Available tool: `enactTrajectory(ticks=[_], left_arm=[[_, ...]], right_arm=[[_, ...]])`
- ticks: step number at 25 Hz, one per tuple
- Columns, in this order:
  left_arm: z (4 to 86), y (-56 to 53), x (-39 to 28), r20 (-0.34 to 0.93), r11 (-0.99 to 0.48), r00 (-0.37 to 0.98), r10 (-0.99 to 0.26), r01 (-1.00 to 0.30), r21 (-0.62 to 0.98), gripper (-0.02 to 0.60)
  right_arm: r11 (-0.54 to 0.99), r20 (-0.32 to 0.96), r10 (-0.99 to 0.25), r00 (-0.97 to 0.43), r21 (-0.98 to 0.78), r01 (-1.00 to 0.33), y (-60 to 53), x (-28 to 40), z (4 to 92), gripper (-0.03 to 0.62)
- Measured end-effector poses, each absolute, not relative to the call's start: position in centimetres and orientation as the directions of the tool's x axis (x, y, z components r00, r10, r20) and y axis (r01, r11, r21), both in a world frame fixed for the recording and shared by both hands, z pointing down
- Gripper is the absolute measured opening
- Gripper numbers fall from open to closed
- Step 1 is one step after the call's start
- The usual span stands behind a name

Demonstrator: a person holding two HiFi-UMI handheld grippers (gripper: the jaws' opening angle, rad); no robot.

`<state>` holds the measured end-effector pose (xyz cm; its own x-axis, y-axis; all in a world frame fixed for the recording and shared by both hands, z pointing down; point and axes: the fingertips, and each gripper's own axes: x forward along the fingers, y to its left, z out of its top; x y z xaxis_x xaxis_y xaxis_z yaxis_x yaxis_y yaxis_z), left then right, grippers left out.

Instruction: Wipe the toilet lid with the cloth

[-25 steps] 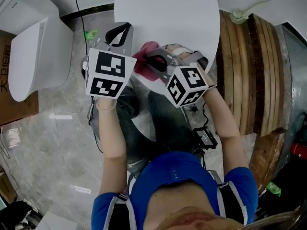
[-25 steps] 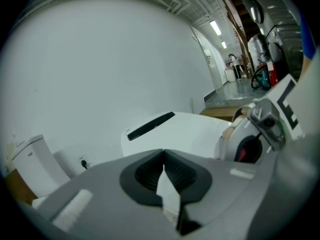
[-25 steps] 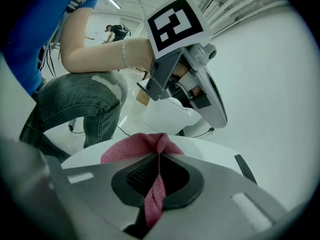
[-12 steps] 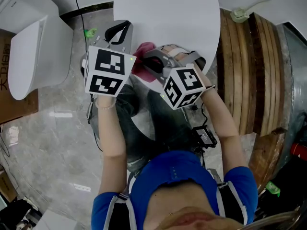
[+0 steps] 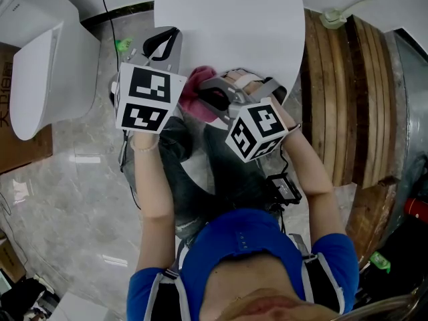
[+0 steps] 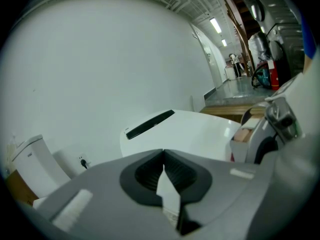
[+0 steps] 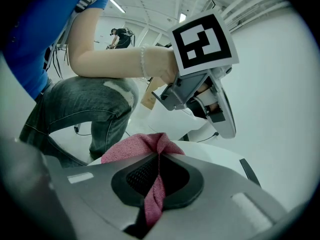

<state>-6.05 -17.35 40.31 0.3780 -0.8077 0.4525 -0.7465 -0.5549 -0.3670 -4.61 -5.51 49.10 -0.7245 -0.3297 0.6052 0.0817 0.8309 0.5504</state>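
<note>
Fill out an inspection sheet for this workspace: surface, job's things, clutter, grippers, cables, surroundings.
Surface: white toilet lid, closed, bare apart from the cloth at its near edge.
Job's things: pink cloth, bunched and resting on the lid's near edge.
Clutter: nothing seen on the lid; a small green thing lies on the floor beside it.
Grippers: left gripper has its fingers together, holds no cloth and is beside the lid; right gripper has its fingers closed on the cloth.
Cables: black cable runs along the floor left of the lid.
Surroundings: second toilet and cardboard box at left, wooden planks at right, marbled floor.
</note>
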Motion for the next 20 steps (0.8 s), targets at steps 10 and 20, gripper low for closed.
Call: enactTrajectory(ticks=[10, 20], left_arm=[[40.4, -17.4, -5.7, 0.456, -0.559, 0.379, -0.805, -0.744, -0.368, 0.003], [40.6, -17.4, -5.4, 0.460, -0.560, 0.377, -0.804, -0.742, -0.370, 0.003]], right_arm=[[0.832, 0.599, -0.323, -0.732, 0.548, 0.081, -4.1, -3.6, 49.2, 0.009], [0.837, 0.593, -0.328, -0.736, 0.544, 0.066, -3.3, -2.3, 49.3, 0.009]])
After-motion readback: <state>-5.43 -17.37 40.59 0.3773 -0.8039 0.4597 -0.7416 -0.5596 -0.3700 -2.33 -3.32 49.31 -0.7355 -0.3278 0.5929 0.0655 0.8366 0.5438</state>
